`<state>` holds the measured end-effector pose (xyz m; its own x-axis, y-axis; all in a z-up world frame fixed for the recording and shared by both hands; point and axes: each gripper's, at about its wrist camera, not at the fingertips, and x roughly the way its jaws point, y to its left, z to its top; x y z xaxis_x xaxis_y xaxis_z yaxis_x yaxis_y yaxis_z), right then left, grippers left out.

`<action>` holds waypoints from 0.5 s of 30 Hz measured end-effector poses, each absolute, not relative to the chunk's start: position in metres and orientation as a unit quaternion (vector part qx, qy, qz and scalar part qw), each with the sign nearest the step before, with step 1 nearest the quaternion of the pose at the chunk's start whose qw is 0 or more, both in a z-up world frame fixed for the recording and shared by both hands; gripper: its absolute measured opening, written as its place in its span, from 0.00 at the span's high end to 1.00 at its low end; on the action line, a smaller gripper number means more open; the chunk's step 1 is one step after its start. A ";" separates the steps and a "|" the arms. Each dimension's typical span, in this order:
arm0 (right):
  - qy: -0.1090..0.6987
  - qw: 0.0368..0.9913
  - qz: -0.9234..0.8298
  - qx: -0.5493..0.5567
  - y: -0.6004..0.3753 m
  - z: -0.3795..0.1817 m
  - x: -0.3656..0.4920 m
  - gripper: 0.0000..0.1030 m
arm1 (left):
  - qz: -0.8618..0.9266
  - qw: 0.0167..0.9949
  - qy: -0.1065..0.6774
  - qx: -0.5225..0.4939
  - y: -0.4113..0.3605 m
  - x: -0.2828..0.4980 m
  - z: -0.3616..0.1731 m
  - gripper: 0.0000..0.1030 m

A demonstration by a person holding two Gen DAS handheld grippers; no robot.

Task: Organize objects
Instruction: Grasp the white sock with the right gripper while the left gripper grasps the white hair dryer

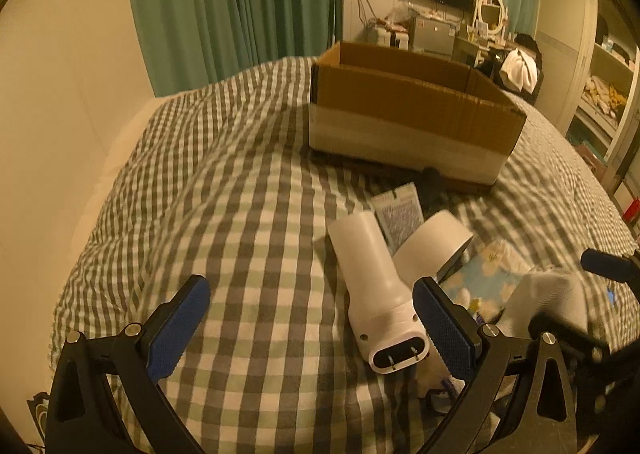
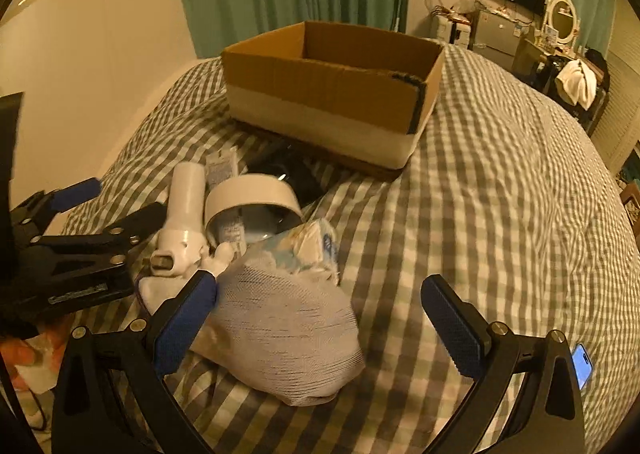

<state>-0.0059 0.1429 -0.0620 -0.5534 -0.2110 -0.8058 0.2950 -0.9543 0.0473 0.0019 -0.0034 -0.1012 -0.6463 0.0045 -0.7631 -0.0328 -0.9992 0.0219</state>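
Both grippers (image 1: 310,328) (image 2: 320,324) apart, holding nothing. Dryer (image 1: 374,294) rigid, slick; grab mid-barrel. Cloth (image 2: 280,338) soft, pinch anywhere.

Green curtains (image 1: 236,2), checked bed (image 1: 248,190)

Cardboard box (image 1: 412,110) interior hidden — dark object (image 1: 432,186) beside it blurred, unidentifiable.
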 end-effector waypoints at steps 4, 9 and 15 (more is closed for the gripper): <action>0.038 0.178 -0.859 0.479 0.133 -0.079 -0.004 0.10 | 0.902 0.014 0.013 -0.432 -0.002 -0.001 -0.111 0.00; 0.032 0.197 -0.858 0.474 0.132 -0.079 -0.001 0.35 | 0.899 0.025 0.015 -0.437 0.003 -0.003 -0.118 0.00; 0.017 0.199 -0.871 0.448 0.146 -0.063 0.000 0.40 | 0.898 0.042 0.020 -0.437 0.007 -0.006 -0.124 0.06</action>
